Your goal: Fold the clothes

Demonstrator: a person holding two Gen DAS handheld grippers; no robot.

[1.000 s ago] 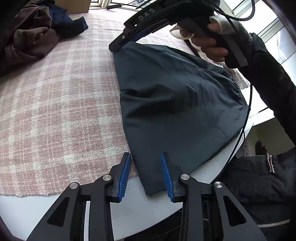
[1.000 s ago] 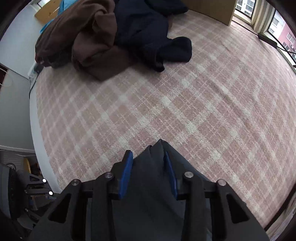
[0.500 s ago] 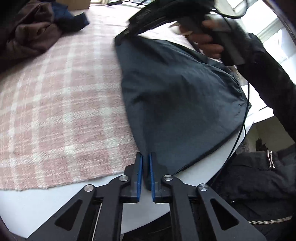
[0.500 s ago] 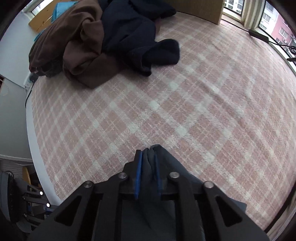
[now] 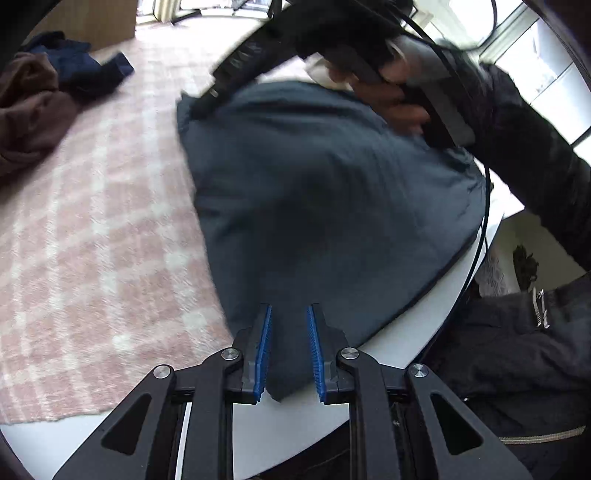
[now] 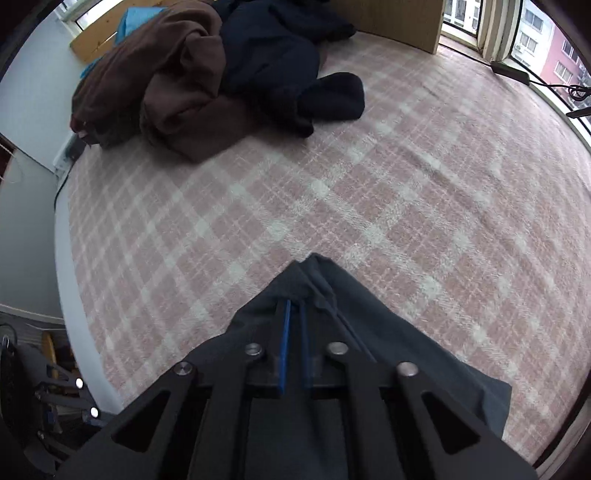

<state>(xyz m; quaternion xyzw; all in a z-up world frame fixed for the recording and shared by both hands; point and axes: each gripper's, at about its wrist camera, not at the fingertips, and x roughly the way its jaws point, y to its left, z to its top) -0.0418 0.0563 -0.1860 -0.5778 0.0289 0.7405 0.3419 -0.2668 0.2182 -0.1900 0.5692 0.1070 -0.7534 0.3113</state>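
A dark grey garment (image 5: pixel 325 192) lies spread on the pink plaid blanket (image 5: pixel 92 229), its near corner hanging over the white table edge. My left gripper (image 5: pixel 289 314) is open, its blue pads either side of that near corner. My right gripper (image 6: pixel 294 306) is shut on the garment's far corner (image 6: pixel 314 273), and it also shows in the left wrist view (image 5: pixel 221 92) at the top of the cloth, held by a hand.
A heap of brown (image 6: pixel 159 74) and navy (image 6: pixel 288 66) clothes lies at the far side of the blanket. A wooden board (image 6: pixel 399 22) stands behind it. The white table edge (image 5: pixel 399 332) runs beside the person's dark jacket (image 5: pixel 517 332).
My left gripper, open a second ago, shut on the garment's near corner and has opened again. My right gripper closed on the far corner and stays shut.
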